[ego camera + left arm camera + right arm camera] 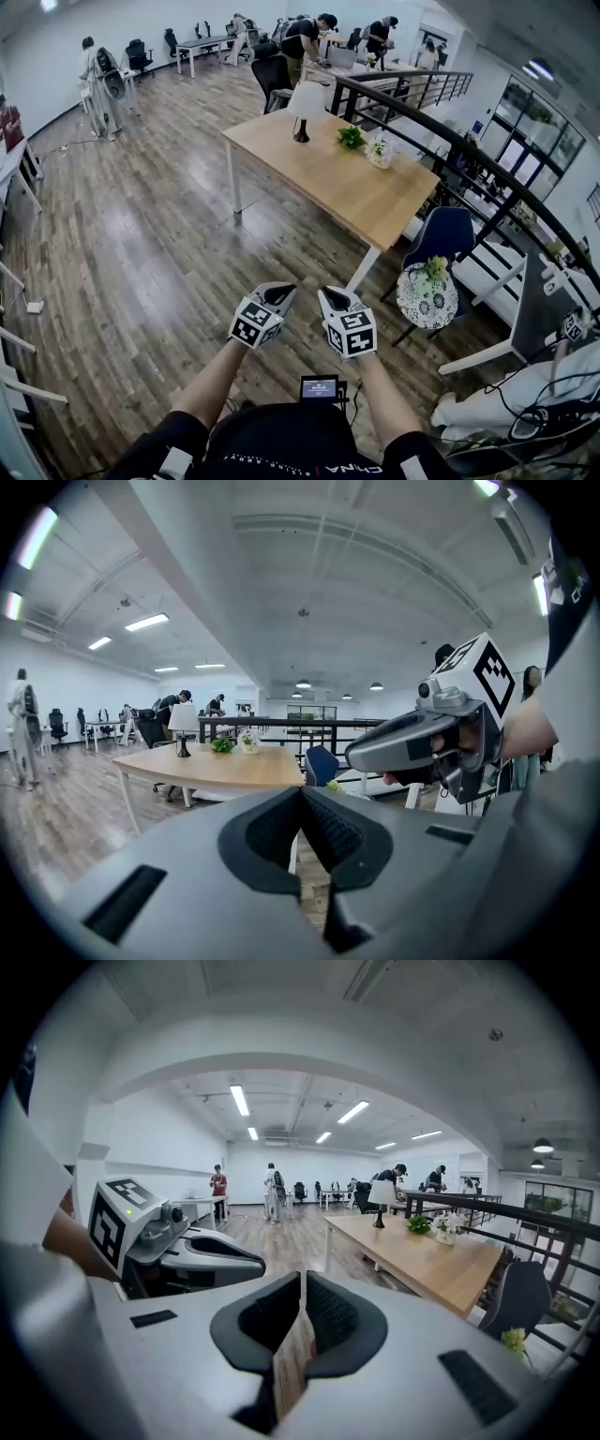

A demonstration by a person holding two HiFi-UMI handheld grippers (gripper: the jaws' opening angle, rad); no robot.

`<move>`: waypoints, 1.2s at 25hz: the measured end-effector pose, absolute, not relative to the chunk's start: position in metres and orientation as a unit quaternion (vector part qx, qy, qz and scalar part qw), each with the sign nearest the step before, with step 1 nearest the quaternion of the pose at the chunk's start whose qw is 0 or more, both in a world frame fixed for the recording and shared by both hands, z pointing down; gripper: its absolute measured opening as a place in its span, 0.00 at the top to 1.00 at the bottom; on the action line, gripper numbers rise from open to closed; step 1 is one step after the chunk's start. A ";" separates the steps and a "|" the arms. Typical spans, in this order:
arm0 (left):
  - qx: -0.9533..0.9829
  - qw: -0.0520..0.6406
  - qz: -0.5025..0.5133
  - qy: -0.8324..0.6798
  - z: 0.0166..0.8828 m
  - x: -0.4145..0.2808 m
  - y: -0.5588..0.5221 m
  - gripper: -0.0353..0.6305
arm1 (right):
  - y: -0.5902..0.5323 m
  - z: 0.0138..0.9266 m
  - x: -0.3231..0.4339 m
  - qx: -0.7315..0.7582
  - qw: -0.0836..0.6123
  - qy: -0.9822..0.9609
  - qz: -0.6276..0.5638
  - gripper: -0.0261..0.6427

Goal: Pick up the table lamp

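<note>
Wood-topped and pale, the bench [349,186] stands well ahead of the person, and the table lamp [306,105] sits upright near its far corner, white shade over a dark stem, well apart from both tools. The left tool [284,292] has its jaws pressed together on nothing, and the right tool [331,293] is likewise closed and empty, with only a sliver of floor showing below its pads; both are held side by side at waist height. As I judge it, the step in hand is the approach: walk round to the lamp's end of the bench, open one tool wide before reaching in, and close on the dark stem under the shade, not on the shade itself, which looks likely to crush or slip. Lifting straight up should keep it clear of the green plant [352,137] and the white flower pot [379,152] just beside it. From here the lamp is too small to make out its foot properly, and I cannot tell whether a cord runs from it or where. People [305,39] working behind it crowd its outline further.
</note>
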State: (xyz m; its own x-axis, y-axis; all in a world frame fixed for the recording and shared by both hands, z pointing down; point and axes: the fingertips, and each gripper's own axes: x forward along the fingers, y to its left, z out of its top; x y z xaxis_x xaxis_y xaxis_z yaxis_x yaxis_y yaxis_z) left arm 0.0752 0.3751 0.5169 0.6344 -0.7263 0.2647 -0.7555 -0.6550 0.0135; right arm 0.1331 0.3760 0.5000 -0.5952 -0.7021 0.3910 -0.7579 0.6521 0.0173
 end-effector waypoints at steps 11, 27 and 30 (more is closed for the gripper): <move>0.892 0.042 0.148 -0.426 0.530 0.080 0.376 0.92 | 0.381 0.512 0.143 0.396 0.188 -0.894 0.090 0.90; 0.887 0.059 0.129 -0.439 0.520 0.131 0.356 0.92 | 0.355 0.520 0.204 0.381 0.162 -0.904 0.107 0.90; 0.883 0.070 0.130 -0.445 0.525 0.133 0.354 0.92 | 0.344 0.525 0.208 0.371 0.155 -0.907 0.122 0.90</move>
